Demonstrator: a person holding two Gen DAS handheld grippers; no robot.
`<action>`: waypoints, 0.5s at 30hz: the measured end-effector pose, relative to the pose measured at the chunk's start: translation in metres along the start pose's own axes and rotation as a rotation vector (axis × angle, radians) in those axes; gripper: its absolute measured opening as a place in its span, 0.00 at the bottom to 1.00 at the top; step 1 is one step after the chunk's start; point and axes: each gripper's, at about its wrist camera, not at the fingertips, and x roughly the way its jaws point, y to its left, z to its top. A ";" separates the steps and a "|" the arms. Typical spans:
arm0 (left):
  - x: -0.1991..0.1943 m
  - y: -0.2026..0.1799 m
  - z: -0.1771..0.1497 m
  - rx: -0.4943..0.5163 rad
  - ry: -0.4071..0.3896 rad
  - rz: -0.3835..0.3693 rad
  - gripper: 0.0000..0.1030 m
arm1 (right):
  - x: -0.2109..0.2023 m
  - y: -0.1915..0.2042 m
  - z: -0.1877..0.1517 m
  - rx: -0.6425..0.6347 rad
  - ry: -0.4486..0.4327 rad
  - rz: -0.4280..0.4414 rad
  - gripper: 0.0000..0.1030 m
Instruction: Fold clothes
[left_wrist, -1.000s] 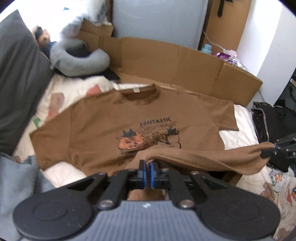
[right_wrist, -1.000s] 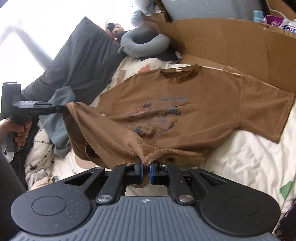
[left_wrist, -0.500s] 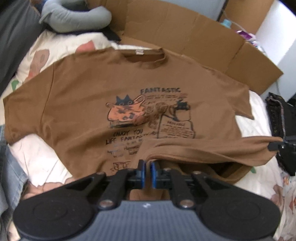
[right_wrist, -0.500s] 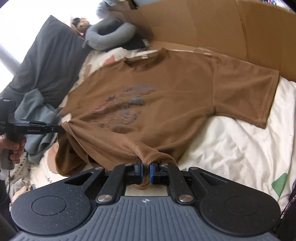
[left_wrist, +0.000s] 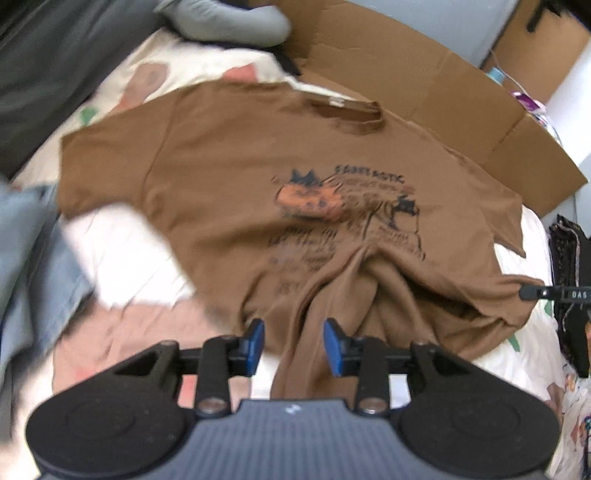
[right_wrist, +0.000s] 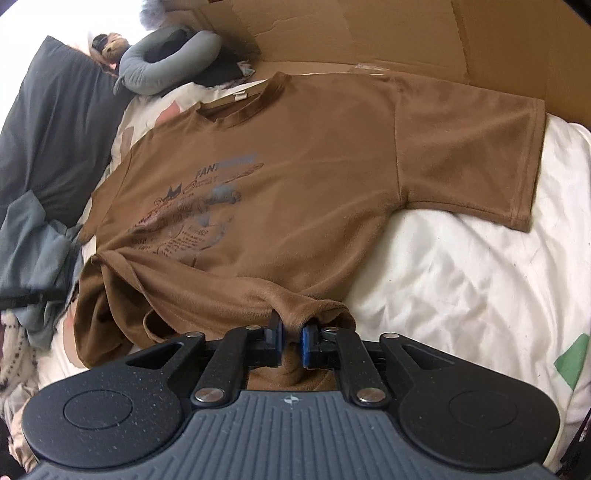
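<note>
Brown printed cotton T-shirt (right_wrist: 295, 177) lies flat on the white bed (right_wrist: 461, 280), hem bunched. Left hand-held gripper (left_wrist: 293, 345) apart, releasing; right hand-held gripper (right_wrist: 291, 341) just opening, hem between. No fold made yet.

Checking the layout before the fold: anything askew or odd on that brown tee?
Yes. The brown tee lies flat up top, but its bottom hem is bunched and rumpled near both tools, one corner curled over. Nothing torn or spilled.
</note>
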 end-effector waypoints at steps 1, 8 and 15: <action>-0.002 0.003 -0.007 -0.016 0.007 0.000 0.37 | -0.002 0.000 0.000 0.002 -0.004 -0.002 0.26; 0.009 0.012 -0.050 -0.090 0.061 0.003 0.37 | -0.022 0.001 0.000 0.022 -0.036 -0.006 0.42; 0.023 0.012 -0.066 -0.124 0.068 -0.007 0.33 | -0.038 -0.005 -0.011 0.019 -0.030 -0.027 0.44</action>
